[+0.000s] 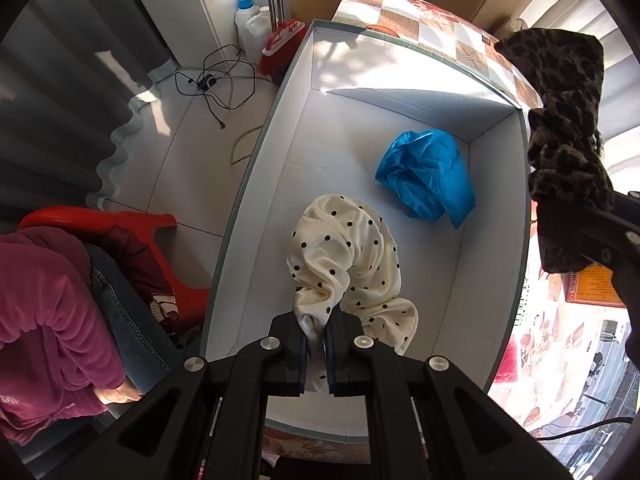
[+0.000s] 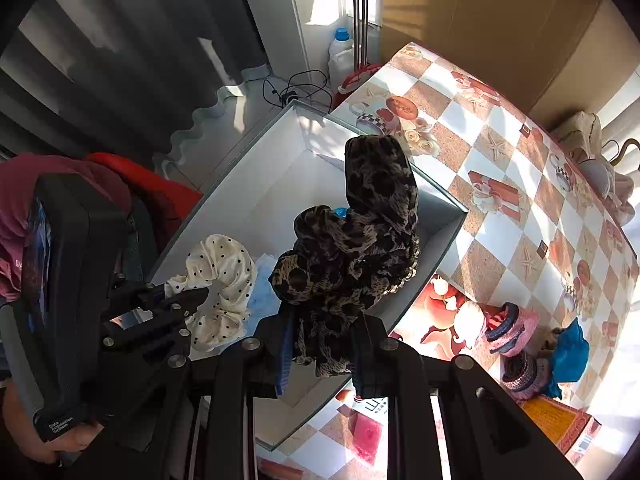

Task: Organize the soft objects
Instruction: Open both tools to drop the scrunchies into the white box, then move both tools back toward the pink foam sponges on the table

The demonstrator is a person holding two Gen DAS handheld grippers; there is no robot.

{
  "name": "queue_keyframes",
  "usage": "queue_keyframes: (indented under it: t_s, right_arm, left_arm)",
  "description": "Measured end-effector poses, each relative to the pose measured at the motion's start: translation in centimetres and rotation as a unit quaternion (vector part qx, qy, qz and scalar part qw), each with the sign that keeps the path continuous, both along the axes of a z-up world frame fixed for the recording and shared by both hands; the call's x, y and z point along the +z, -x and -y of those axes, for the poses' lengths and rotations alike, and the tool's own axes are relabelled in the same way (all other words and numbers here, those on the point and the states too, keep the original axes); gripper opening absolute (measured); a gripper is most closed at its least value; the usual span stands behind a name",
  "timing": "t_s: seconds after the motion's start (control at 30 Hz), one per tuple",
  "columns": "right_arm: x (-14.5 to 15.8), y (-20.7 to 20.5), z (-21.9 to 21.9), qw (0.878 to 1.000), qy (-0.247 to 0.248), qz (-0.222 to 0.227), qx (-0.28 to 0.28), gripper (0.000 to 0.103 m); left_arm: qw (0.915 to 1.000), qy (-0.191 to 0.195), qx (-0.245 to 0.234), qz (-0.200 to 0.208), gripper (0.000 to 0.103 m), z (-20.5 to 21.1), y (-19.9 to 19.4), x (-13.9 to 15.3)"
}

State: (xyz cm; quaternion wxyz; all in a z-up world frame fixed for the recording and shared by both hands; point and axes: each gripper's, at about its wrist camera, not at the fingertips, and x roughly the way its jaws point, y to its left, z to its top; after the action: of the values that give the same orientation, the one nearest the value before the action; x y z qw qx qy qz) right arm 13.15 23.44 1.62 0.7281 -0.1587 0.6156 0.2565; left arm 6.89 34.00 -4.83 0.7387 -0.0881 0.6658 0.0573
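My left gripper [image 1: 317,340] is shut on a cream polka-dot cloth [image 1: 348,256], which hangs into the white box [image 1: 280,152]. A crumpled blue cloth [image 1: 428,178] lies on the box floor beyond it. My right gripper [image 2: 320,344] is shut on a leopard-print cloth [image 2: 360,240] and holds it above the box's right side; it shows in the left wrist view [image 1: 568,140] over the box rim. The right wrist view also shows the left gripper [image 2: 188,300] with the polka-dot cloth [image 2: 224,276].
The box [image 2: 264,168] sits on a checkered tablecloth [image 2: 520,184]. Pink knitted items [image 2: 508,328] and a blue cloth [image 2: 568,356] lie on the table at right. A red chair [image 1: 120,224], cables [image 1: 216,80] and bottles [image 1: 248,16] are on the floor to the left.
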Motion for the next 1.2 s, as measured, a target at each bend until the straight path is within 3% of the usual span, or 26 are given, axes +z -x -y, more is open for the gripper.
queue_keyframes:
  t_s: [0.37,0.4,0.43,0.47,0.5,0.53,0.73,0.9,1.03,1.2]
  right_arm:
    - [0.0,-1.6,-0.9,1.000,0.004,0.001,-0.012,0.023]
    - [0.1,-1.8,-0.9,1.000,0.003,0.001,-0.014,0.023]
    - [0.2,-1.9,-1.0,1.000,0.002,0.002,-0.016,0.029]
    - [0.3,-2.0,-0.9,1.000,-0.002,0.000,-0.018,0.038]
    - [0.5,-2.1,-0.9,1.000,-0.007,0.000,-0.022,0.057]
    - [0.8,-2.2,-0.8,1.000,-0.009,0.005,-0.028,0.068]
    - [2.2,-2.3,0.4,0.998,-0.011,0.033,-0.047,0.068]
    - [2.3,-0.5,4.6,0.996,-0.005,0.043,-0.081,0.068]
    - [1.0,3.1,9.9,0.993,0.031,0.046,-0.103,0.068]
    - [-1.4,7.8,17.4,0.985,0.044,0.004,-0.168,0.068]
  left_arm:
    - [0.9999,0.004,-0.005,0.008,0.011,-0.8,-1.7,0.1]
    - [0.9999,0.005,-0.005,0.008,0.020,-0.9,-1.8,0.1]
    - [0.9999,0.008,-0.005,0.008,0.038,-0.9,-1.8,0.1]
    - [0.9999,0.008,-0.001,0.008,0.050,-1.0,-1.8,0.1]
    - [0.9999,0.004,0.003,0.014,0.067,-1.1,-1.7,0.2]
    - [0.9997,0.002,0.007,0.025,0.070,-1.2,-1.6,0.5]
    - [0.9986,0.021,0.014,0.045,0.070,-1.8,-0.9,1.2]
    - [0.9977,0.045,0.011,0.049,0.070,-1.2,0.1,1.5]
    - [0.9953,0.066,-0.035,0.062,0.070,1.6,0.8,2.6]
    - [0.9851,0.088,-0.125,0.080,0.070,7.0,1.8,4.5]
